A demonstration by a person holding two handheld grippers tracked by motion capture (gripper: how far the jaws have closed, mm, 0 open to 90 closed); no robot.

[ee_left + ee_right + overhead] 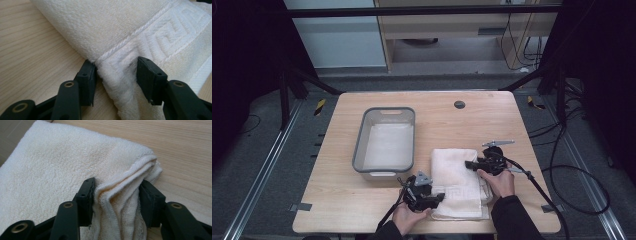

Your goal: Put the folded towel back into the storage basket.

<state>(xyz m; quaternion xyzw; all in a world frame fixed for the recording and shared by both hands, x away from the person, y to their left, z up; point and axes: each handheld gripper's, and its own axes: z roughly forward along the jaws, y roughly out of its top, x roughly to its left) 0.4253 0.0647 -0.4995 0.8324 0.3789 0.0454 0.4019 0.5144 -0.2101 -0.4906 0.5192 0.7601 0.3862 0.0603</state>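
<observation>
The folded towel [459,182] lies on the table [337,200] just right of the grey tub [384,140]. The left gripper [115,75] straddles its near patterned edge, the right gripper [116,195] its far layered corner; both seem parted, not yet clenched. Lifting could shed lower layers and undo the fold.

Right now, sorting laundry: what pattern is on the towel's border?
A raised Greek-key pattern on the towel, clearest in left gripper view.

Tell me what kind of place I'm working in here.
Likely a lab data-collection station: a wooden table inside a black frame, cables across a carpeted floor, with a folded towel and grey bin.
</observation>
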